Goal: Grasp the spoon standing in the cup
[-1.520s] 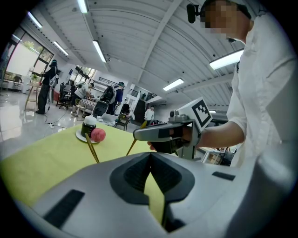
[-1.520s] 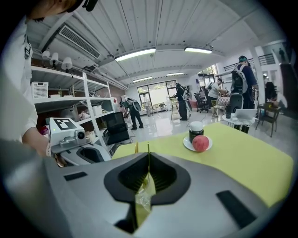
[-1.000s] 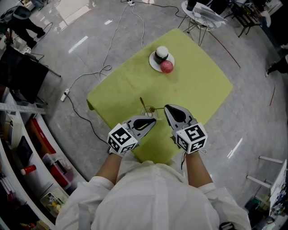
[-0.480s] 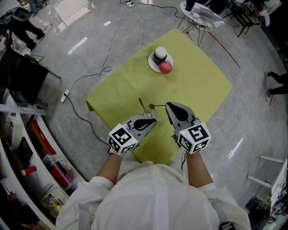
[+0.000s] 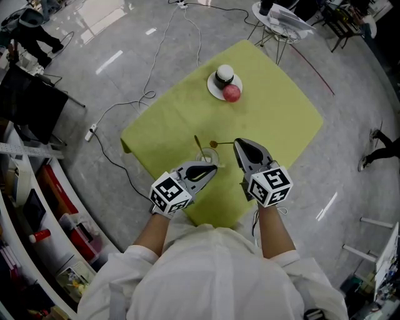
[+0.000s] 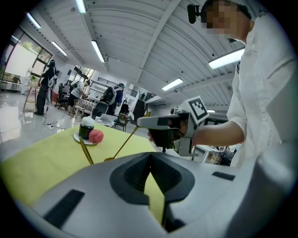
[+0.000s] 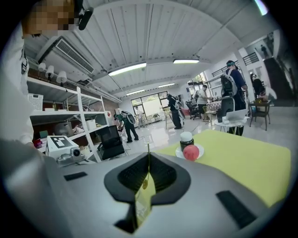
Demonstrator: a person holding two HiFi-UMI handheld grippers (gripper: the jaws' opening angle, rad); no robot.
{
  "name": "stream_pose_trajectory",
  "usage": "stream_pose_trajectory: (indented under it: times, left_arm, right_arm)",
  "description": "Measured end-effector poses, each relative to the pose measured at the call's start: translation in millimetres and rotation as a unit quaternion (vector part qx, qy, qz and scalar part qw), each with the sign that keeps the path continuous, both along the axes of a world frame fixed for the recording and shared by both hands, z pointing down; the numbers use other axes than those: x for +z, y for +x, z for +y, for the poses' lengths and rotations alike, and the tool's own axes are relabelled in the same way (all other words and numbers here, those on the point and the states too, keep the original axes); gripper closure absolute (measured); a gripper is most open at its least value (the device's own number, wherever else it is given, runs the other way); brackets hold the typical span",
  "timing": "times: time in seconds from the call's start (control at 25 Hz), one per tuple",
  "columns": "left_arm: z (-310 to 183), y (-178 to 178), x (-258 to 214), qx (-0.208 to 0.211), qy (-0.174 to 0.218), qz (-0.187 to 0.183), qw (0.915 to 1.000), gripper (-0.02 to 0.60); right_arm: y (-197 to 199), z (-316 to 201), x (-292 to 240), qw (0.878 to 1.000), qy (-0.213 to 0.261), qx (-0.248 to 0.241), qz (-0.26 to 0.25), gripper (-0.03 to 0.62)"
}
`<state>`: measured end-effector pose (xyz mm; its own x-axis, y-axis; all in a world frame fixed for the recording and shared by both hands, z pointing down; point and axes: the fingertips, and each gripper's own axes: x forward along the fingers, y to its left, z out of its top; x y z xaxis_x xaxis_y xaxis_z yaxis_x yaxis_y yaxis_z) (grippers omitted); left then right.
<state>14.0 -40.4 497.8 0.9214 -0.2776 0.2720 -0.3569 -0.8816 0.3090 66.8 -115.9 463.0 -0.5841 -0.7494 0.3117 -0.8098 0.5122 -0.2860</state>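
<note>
A clear glass cup (image 5: 207, 155) stands near the front of the yellow-green table (image 5: 275, 112), with a gold spoon (image 5: 197, 144) leaning up out of it. My right gripper (image 5: 235, 144) is shut on the handle of a second gold spoon (image 5: 220, 144), which sticks out to the left with its bowl just above and beyond the cup. In the left gripper view this held spoon (image 6: 123, 143) slants down from the right gripper (image 6: 139, 122), beside the standing spoon (image 6: 85, 149). My left gripper (image 5: 214, 167) looks shut, with its tip at the cup's near side. Whether it grips the cup is hidden.
A white plate (image 5: 217, 90) at the table's far side carries a dark jar with a white lid (image 5: 224, 75) and a red apple (image 5: 232, 93). Cables run over the floor (image 5: 150, 94). A small white table (image 5: 281, 19) stands beyond, and shelves (image 5: 25, 206) line the left.
My right gripper has shifted slightly right and rolled a little, drawing its spoon's bowl from the cup's rim to just beyond it. The left gripper and the cup have not moved.
</note>
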Motion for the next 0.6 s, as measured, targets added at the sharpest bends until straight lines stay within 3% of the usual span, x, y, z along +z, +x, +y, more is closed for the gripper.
stream_pose_trajectory:
  times: [0.32, 0.6]
  left_arm:
    - [2.5, 0.0, -0.3, 0.002, -0.001, 0.0, 1.0, 0.577]
    - [2.0, -0.7, -1.9, 0.002, -0.001, -0.001, 1.0, 0.577]
  right_arm:
    - [-0.3, 1.5, 49.8, 0.998, -0.055, -0.004, 0.03, 0.586]
    - [1.5, 1.5, 63.6, 0.996, -0.073, -0.01, 0.044, 0.586]
